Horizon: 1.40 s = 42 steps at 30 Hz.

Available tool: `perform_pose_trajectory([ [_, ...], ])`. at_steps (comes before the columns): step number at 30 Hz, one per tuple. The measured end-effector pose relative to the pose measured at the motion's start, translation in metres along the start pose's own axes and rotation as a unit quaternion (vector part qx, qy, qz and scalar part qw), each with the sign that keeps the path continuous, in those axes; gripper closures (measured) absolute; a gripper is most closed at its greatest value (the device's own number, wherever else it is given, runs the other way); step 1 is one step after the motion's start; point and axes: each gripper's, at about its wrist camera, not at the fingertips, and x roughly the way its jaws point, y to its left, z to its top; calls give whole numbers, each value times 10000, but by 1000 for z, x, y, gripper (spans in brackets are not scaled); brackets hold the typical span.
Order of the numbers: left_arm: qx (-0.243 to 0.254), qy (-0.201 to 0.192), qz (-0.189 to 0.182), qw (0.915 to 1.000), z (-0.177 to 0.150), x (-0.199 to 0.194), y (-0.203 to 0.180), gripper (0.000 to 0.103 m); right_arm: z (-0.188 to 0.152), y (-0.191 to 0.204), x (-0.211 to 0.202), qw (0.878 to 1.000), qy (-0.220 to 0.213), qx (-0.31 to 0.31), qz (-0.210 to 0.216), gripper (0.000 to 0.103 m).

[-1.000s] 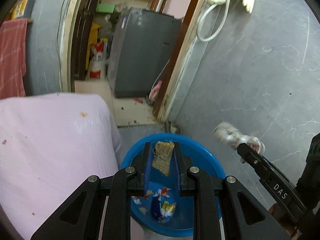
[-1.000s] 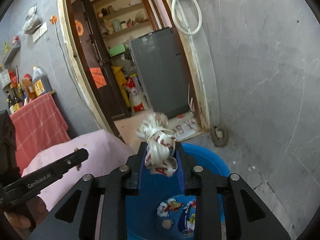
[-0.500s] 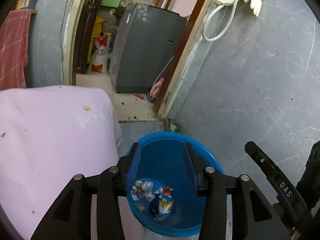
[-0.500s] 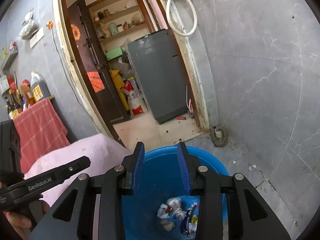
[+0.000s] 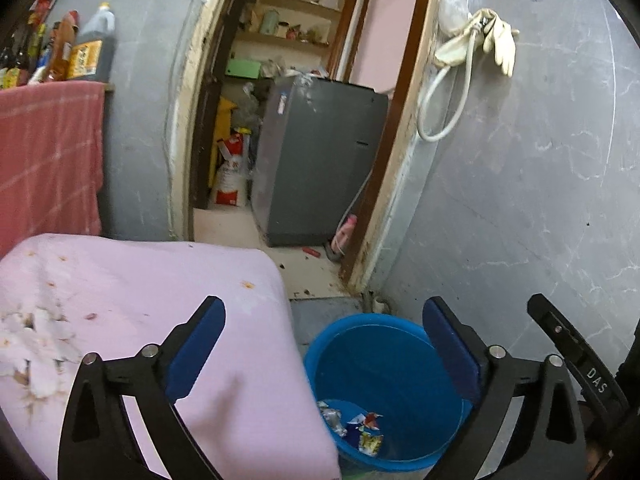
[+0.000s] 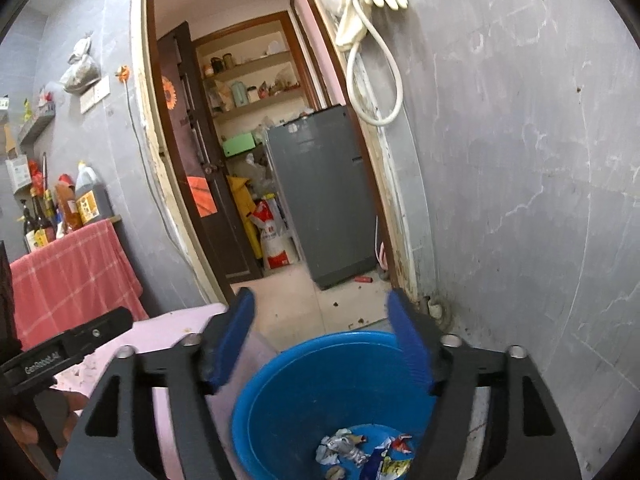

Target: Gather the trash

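A blue bucket [image 5: 384,344] stands on the floor beside the pink-covered table [image 5: 120,292]; it also shows in the right wrist view [image 6: 304,384]. Crumpled wrappers [image 5: 356,428] lie on its bottom, also seen in the right wrist view [image 6: 360,452]. My left gripper [image 5: 324,320] is open and empty, above the table corner and the bucket. My right gripper [image 6: 322,312] is open and empty above the bucket. Small scraps and stains [image 5: 36,336] lie on the cloth at the left.
A grey wall [image 5: 540,200] stands close on the right, with a hose and gloves [image 5: 476,44] hanging. A doorway ahead leads to a grey fridge [image 5: 316,160]. A red-checked cloth [image 5: 44,152] with bottles is at the left.
Both grippers opened and dropped their trash into the bucket: the brown scrap from the left, the white wad from the right. Both have since opened wider and risen, tilting up.
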Motion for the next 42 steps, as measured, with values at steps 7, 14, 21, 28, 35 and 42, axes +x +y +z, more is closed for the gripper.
perform_pose_trajectory([
  [7, 67, -284, 69, 9996, -5, -39, 7, 2, 7, 16, -22, 9999, -121, -41, 86, 11],
  [14, 105, -558, 78, 9984, -9, -83, 15, 2, 5, 45, -50, 9990, -144, -335, 266, 0],
  [21, 113, -668, 235, 9974, -25, -120, 31, 2, -6, 64, -93, 9979, -302, -524, 221, 0],
  [28, 313, -736, 394, 9960, -50, -153, 35, 2, -22, 77, -124, 9972, -424, -613, 95, 0],
  [35, 375, -796, 609, 9943, -80, -180, 42, 2, -46, 85, -152, 9959, -479, -759, 57, 0],
  [42, 532, -879, 821, 9913, -110, -201, 44, 2, -69, 92, -169, 9943, -616, -865, 53, 0],
])
